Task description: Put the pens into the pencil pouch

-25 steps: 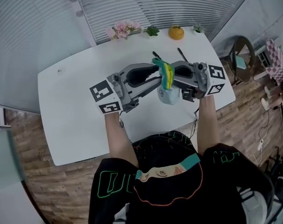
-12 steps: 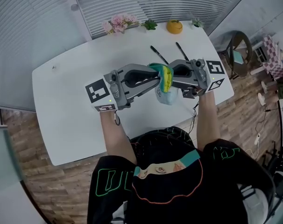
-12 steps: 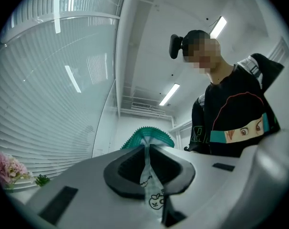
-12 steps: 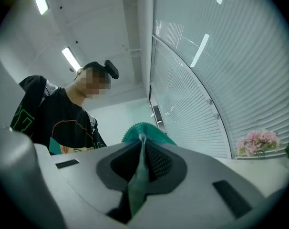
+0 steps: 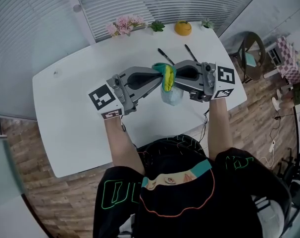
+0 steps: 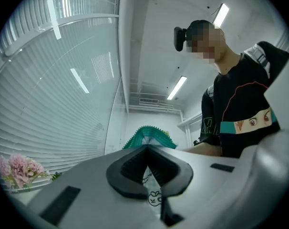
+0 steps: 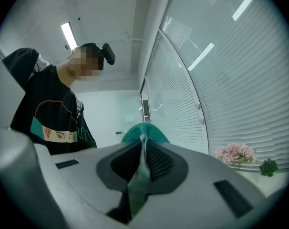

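Nearest in, the left gripper point(image 5: 157, 79) has just been closing and now pinches one side of the pencil pouch point(image 5: 171, 89). The right gripper point(image 5: 177, 78) is clamped on the other side, and the pouch hangs between them over the table point(image 5: 71, 103). This reads as the opening step: next, spread the mouth, then fetch the pens point(image 5: 166, 56) lying farther out.

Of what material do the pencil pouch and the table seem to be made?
Pencil pouch: soft fabric or pliable plastic, it seems. It hangs limp and creased, with a toothed green trim on top. Table: a hard, smooth white top with a dull sheen, perhaps laminate or painted board; the look does not settle which.
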The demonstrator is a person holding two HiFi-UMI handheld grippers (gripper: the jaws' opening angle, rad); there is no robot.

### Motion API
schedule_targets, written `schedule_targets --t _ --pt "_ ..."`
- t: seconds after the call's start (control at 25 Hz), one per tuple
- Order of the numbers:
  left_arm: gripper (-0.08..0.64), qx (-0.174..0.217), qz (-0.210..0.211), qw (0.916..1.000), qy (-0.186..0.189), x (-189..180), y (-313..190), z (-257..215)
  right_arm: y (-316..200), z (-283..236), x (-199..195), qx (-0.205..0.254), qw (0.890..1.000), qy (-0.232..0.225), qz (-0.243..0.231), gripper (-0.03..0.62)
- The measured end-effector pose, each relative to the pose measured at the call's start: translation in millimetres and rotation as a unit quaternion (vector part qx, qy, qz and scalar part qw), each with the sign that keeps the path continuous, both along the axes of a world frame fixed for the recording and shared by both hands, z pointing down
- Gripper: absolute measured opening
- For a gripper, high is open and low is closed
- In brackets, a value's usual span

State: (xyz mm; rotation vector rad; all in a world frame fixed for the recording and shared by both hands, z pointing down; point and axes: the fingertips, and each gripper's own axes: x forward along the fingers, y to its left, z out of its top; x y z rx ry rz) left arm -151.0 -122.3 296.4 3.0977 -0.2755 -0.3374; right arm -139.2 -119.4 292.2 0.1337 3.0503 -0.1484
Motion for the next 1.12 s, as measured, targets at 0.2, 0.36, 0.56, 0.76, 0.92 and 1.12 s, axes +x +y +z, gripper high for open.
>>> schedule_targets --t 0.2,0.36,0.56,0.76,0.92,1.12 --pt "-0.005 0.0 -0.011 0.9999 -0.004 -4 -2 4 -2 3 -2 0.017 0.999 0.018 0.021 0.026" --pt "-0.005 -0.004 -0.018 0.9998 -0.01 -6 -1 8 -4 7 3 0.025 0.998 0.035 0.046 0.026" --pt "-0.005 -0.011 -0.034 0.9994 0.007 -16 -4 6 -11 4 23 0.023 0.996 0.034 0.075 0.018" --pt "-0.005 -0.018 -0.051 0.9984 0.017 -34 -6 13 -14 7 36 0.025 0.994 0.03 0.102 0.018" --pt "-0.005 -0.029 -0.052 0.9981 0.014 -32 -7 20 -13 15 37 0.01 0.994 0.036 0.104 0.018" --pt "-0.005 -0.048 -0.044 0.9978 -0.008 -21 -4 31 -9 28 52 -0.033 0.991 0.049 0.119 0.049"
